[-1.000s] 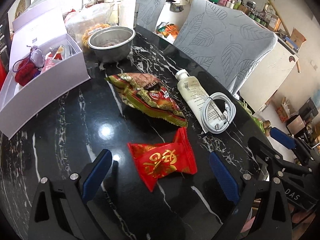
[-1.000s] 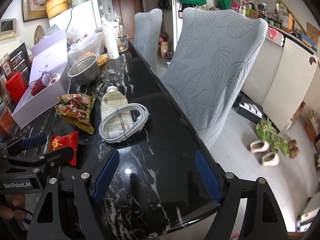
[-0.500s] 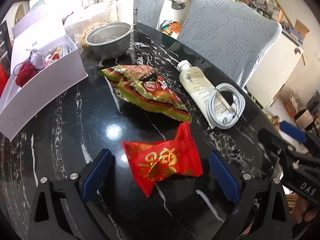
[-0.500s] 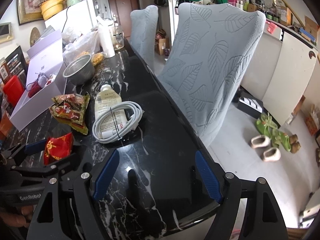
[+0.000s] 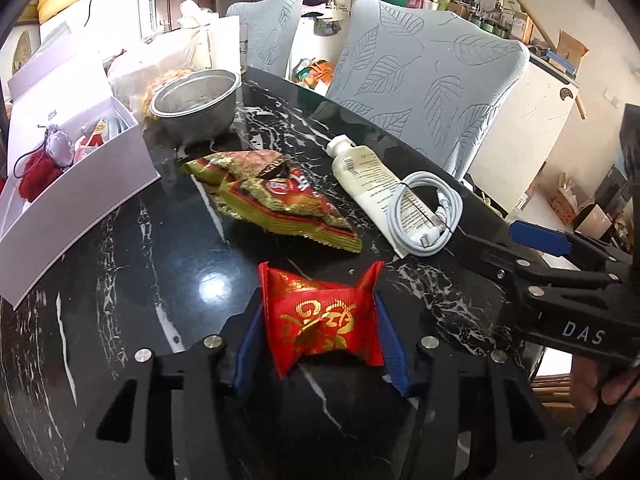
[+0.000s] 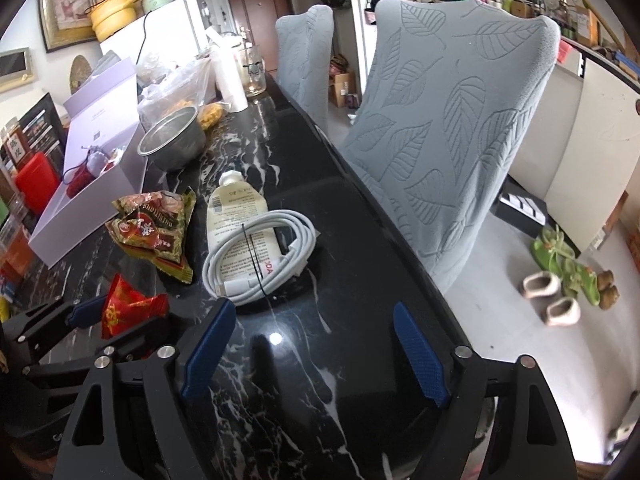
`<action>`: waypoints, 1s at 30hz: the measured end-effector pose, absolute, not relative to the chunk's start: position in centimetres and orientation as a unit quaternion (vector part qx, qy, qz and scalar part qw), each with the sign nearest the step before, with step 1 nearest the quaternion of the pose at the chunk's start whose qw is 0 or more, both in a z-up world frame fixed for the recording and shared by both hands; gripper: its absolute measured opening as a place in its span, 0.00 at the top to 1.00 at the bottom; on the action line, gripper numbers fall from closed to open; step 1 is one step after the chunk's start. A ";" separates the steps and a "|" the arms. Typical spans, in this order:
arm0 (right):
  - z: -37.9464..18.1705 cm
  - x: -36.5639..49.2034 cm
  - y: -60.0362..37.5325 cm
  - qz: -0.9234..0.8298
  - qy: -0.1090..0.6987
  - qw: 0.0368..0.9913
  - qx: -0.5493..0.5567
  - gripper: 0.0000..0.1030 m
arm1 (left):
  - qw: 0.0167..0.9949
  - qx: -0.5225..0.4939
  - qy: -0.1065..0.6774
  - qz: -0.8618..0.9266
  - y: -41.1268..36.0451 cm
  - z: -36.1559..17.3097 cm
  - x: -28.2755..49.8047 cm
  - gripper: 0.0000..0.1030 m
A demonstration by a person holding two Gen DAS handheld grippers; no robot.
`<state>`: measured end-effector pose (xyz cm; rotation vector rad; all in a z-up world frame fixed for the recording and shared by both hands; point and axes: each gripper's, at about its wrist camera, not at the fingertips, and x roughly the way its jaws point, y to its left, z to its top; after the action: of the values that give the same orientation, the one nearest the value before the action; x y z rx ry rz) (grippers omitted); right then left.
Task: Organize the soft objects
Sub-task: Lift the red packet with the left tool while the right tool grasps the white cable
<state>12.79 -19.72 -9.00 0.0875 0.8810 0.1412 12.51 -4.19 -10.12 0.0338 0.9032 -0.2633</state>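
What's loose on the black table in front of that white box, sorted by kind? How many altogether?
Snack packets: 2, the red packet and the gold packet
Lotion tubes: 1, the white tube
Cable coils: 1, the white cable, lying on the tube
Total: 4

Coiled white cable (image 6: 260, 256) atop cream tube (image 6: 236, 208)

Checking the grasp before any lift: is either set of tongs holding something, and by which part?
The left tongs are closing on the red packet, pads at its two side edges. The right tongs hold nothing.
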 end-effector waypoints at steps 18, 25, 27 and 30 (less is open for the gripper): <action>-9.2 15.6 -16.8 0.095 0.419 0.903 0.012 0.03 | 0.895 -0.014 0.440 -0.076 0.4 -9.1 12.9 0.50; -9.6 16.9 -15.4 0.084 0.422 0.902 -0.015 0.01 | 0.897 -0.020 0.438 -0.061 1.6 -8.9 13.3 0.50; -9.7 17.0 -15.5 0.092 0.419 0.903 -0.010 0.01 | 0.897 -0.022 0.439 -0.058 2.0 -8.8 13.4 0.50; -9.8 16.9 -15.5 0.090 0.417 0.904 -0.014 0.02 | 0.896 -0.026 0.440 -0.055 2.3 -8.9 13.5 0.50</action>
<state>16.90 -15.48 -9.81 -0.0293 0.8614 0.1857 13.50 2.30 -8.89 -0.0545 0.9120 -0.1148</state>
